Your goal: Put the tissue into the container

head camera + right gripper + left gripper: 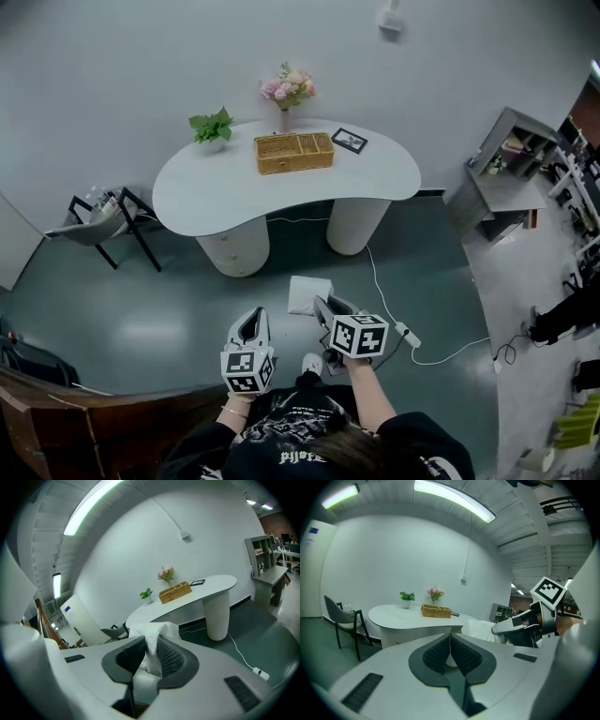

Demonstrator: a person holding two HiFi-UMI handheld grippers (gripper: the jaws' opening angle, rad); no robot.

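White curved table [206, 192], potted plant [212, 128] and vase of pink flowers [287, 91] at its back edge, framed picture [349, 141] on its right part, dark chair [98, 225] to its left, grey shelf unit [506, 178] to its right

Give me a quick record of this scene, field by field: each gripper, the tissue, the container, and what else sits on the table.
left gripper: jaws together, nothing between them
right gripper: shut on the tissue
tissue: white, pinched between the right jaws, held over the floor, short of the table
container: wicker basket with compartments, on the white table
also on table: potted plant left of the basket, flower vase behind it, picture frame to its right
status: tissue not yet in the basket
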